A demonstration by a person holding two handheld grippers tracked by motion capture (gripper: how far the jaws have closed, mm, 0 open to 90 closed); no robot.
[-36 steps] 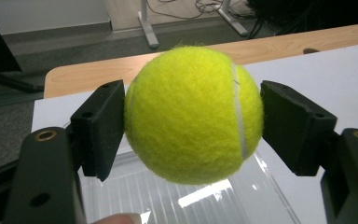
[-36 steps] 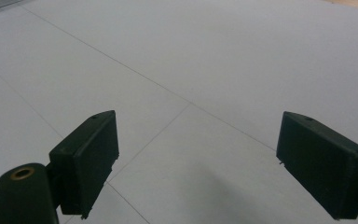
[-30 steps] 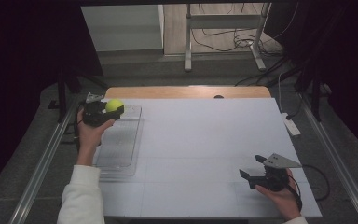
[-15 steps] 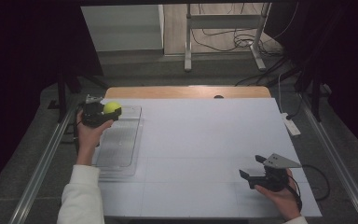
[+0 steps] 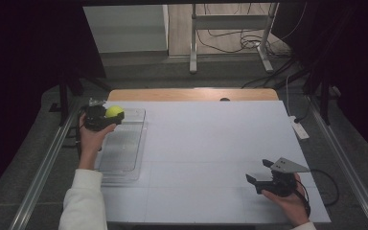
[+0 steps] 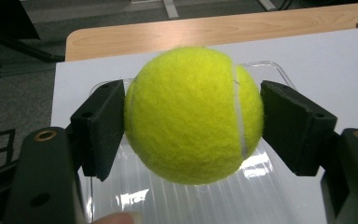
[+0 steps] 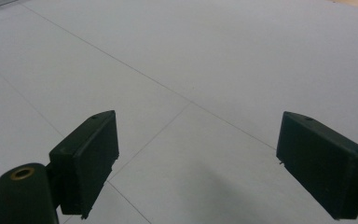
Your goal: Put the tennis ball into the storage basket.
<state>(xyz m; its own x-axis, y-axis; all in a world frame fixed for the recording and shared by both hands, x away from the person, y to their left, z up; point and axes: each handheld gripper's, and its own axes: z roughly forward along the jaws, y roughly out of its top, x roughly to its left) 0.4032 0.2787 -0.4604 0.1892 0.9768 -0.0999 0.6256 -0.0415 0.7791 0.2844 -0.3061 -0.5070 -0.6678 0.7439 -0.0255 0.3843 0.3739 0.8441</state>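
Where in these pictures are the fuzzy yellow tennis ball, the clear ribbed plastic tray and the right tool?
fuzzy yellow tennis ball [image 6: 191, 116]: left gripper view, middle of its felt.
clear ribbed plastic tray [image 5: 120, 153]: high view, bare ribbed floor.
right tool [image 5: 262, 170]: high view, midway between its open jaw tips.

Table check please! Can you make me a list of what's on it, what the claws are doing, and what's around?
Surface: white table, wooden strip at far edge.
Job's things: yellow tennis ball held above clear plastic tray.
Clutter: nothing seen.
Grippers: left claw shut on the ball; right claw open, nothing between its jaws, low over the table.
Cables: right claw's black cable; tangled cables on far floor.
Surroundings: metal stand, dark curtains.
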